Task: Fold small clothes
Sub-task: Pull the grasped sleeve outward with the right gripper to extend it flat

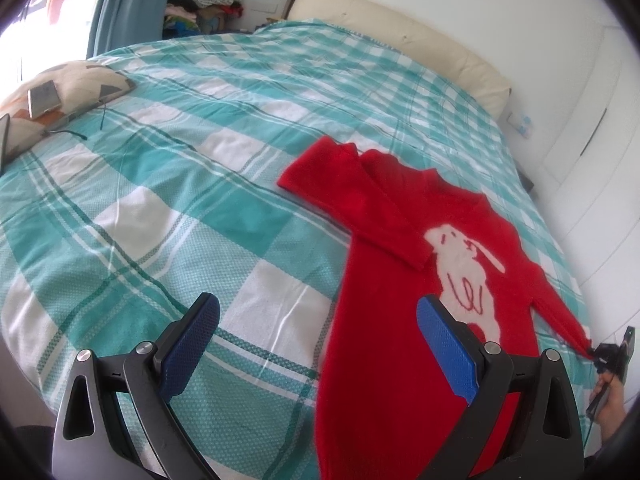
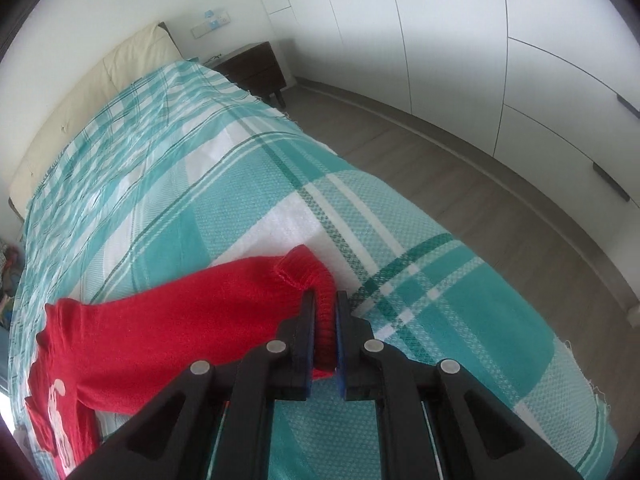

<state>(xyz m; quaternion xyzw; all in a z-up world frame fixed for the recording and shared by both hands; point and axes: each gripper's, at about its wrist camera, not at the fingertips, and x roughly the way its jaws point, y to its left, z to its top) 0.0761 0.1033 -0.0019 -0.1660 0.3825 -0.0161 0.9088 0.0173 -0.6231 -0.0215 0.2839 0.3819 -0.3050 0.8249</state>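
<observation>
One red sweater (image 1: 404,280) lies flat, design up, at lower right of the left wrist view on the checked bed (image 1: 160,200), its far sleeve (image 1: 352,200) already folded across the chest. Right tongs (image 2: 324,320) are clamped on the other sleeve's cuff (image 2: 316,280), likely to fold it inward. Left tongs (image 1: 318,344) hover wide apart, holding nothing.

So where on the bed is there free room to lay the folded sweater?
Bare plaid bedspread lies between the pillow with phones and the red sweater, under the open left gripper. Near the right gripper, holding the sleeve cuff, it is crowded.
</observation>
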